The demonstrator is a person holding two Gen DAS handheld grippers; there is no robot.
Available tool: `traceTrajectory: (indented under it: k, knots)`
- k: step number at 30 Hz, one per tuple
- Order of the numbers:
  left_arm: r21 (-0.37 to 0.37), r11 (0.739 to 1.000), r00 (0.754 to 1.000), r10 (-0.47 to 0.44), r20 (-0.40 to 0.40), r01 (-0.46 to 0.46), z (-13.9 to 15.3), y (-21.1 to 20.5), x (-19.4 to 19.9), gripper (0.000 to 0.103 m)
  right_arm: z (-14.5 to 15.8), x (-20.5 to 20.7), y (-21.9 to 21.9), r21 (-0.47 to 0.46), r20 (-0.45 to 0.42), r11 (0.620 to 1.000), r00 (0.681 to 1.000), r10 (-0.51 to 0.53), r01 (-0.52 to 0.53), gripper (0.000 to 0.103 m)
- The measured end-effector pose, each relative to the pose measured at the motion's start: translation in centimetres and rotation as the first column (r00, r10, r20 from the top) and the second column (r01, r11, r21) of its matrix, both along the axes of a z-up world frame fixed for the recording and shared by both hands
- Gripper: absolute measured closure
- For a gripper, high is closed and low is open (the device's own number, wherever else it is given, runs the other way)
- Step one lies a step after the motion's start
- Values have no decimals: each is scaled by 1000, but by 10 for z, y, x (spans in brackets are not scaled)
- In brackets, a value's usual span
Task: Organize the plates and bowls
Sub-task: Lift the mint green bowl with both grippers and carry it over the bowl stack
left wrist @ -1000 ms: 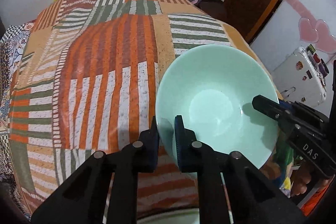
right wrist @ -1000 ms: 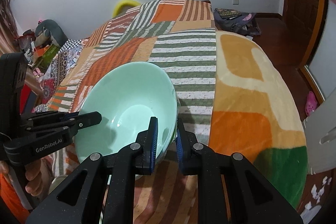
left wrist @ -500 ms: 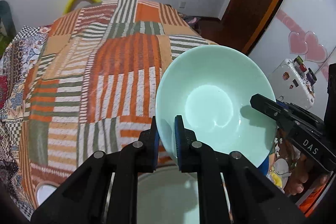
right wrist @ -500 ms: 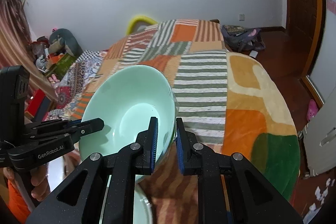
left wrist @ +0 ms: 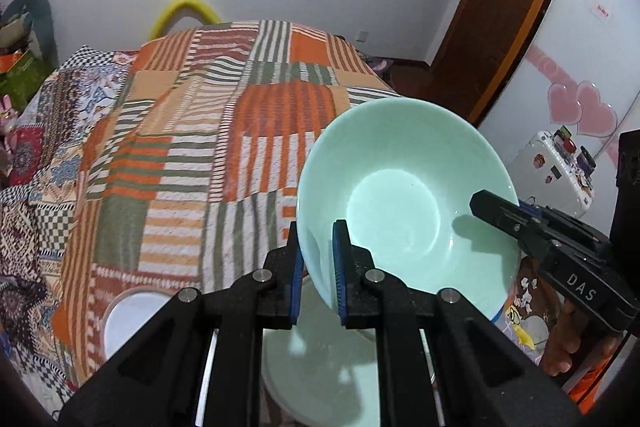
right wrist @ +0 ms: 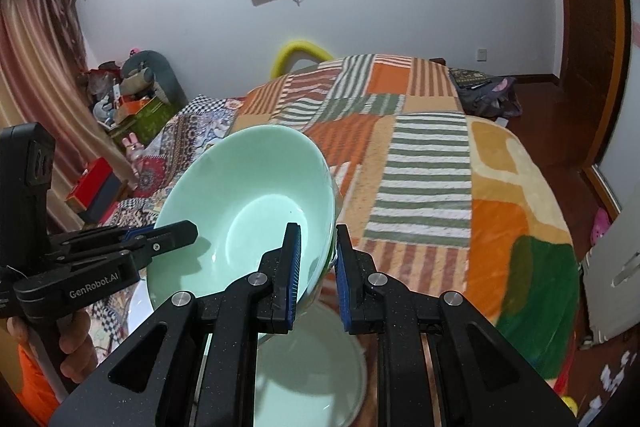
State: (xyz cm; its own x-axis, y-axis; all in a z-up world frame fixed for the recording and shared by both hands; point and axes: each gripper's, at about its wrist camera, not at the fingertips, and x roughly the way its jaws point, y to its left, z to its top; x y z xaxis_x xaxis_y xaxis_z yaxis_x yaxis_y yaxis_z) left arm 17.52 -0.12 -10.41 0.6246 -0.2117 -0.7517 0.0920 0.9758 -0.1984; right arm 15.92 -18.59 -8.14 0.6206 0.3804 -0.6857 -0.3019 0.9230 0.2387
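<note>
Two grippers clamped on one mint-green bowl (left wrist: 404,195): left gripper (left wrist: 318,267) pinching the near rim, right gripper (right wrist: 316,263) pinching the opposite rim. Held tilted above the striped bedspread (left wrist: 224,131), over a pale plate (right wrist: 308,367) below.

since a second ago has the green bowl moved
Yes. The green bowl, pinched by both claws, has risen off the striped bedspread; a pale plate now shows beneath it.
</note>
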Motion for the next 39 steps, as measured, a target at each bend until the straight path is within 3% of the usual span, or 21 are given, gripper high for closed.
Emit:
traceTrajectory:
  k: [16,39]
  knots:
    - [2,991,991,131,20,-131,0,66,-60,90,-16,-20,66,-2,-27,991,990,137,-137,88]
    - [-4,966,963,258,-78,-259,-51,132,-92,90,-53,-33,139,-23,-133,966,959,252,-257,88]
